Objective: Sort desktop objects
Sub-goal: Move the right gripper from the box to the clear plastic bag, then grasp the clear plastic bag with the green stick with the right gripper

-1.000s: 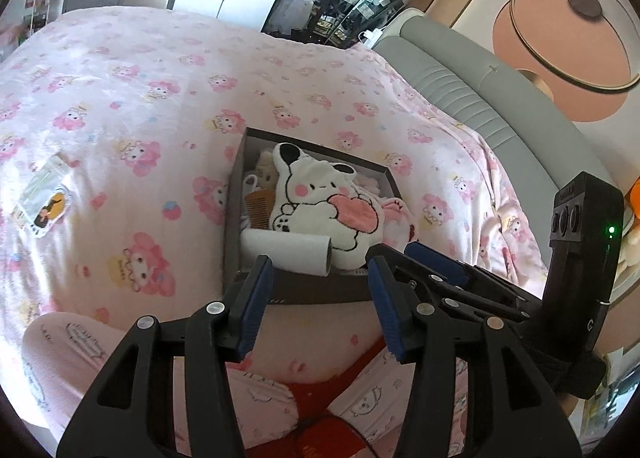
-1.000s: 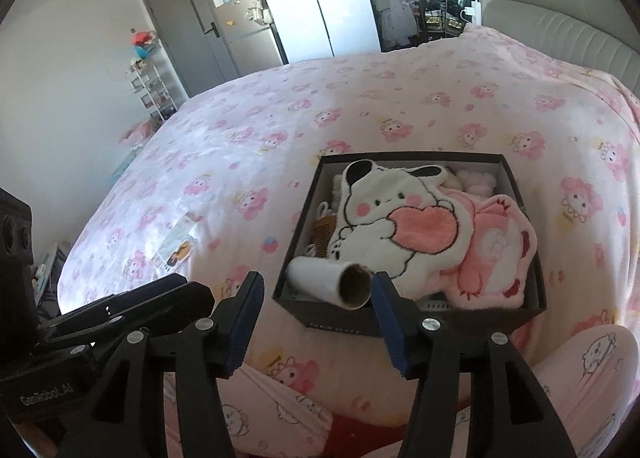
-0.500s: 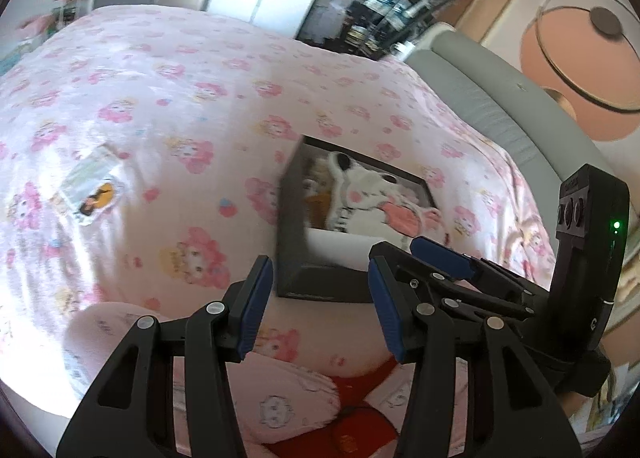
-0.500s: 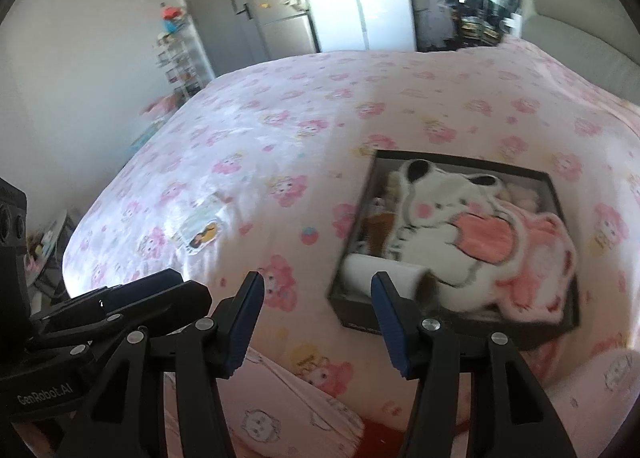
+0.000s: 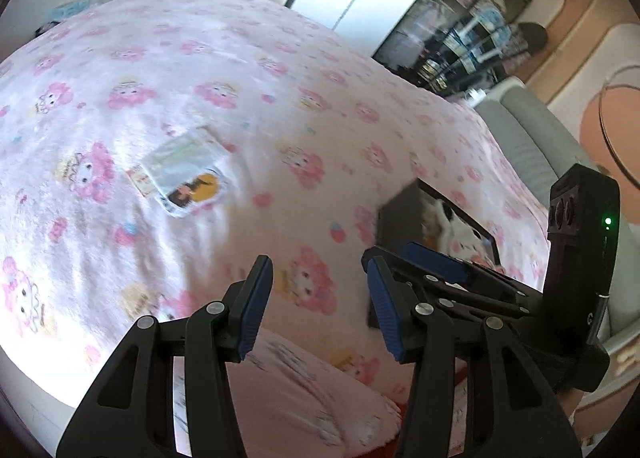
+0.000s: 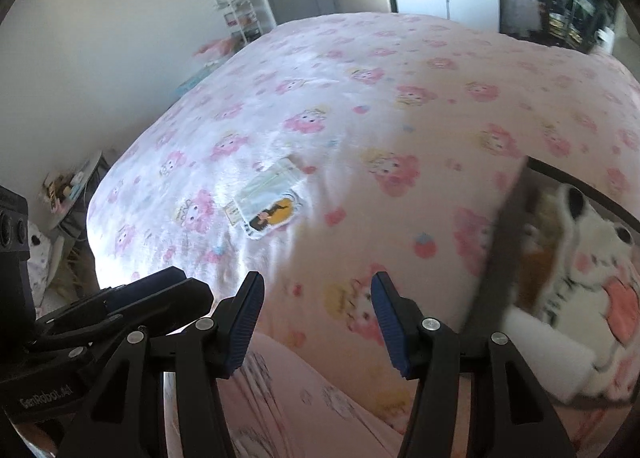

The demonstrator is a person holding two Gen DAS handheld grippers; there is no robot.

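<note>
- The left gripper (image 5: 318,300) hangs over a bed (image 5: 280,70) covered in a pink blanket with cartoon prints; its blue-padded jaws stand spread apart with nothing between them.
- The right gripper (image 6: 316,310) hangs beside it, jaws likewise spread and empty; only blanket shows in the gap.
- A flat packet (image 5: 185,174) with a pale green and white face and a yellow-and-dark cartoon print at one end lies alone on the blanket, ahead of both grippers and to their left, well apart from either.
- In the left wrist view the packet's long axis runs on a slant, printed end toward the lower right, plain end toward the upper left. In the right wrist view the packet (image 6: 267,205) slants the other way, its plain end toward the upper right.
- A dark open box (image 6: 500,242) sits on the blanket at the right, well apart from the packet. A white plush toy (image 6: 592,258) with black ears and a pink heart lies in it, and a white roll (image 6: 548,342) lies along the box's near wall, its axis running along that wall.
- In the left wrist view the box (image 5: 394,226) is partly hidden behind the right gripper's body.
- Pink printed fabric, seemingly the person's trouser leg (image 6: 304,402), lies below the jaws.
</note>
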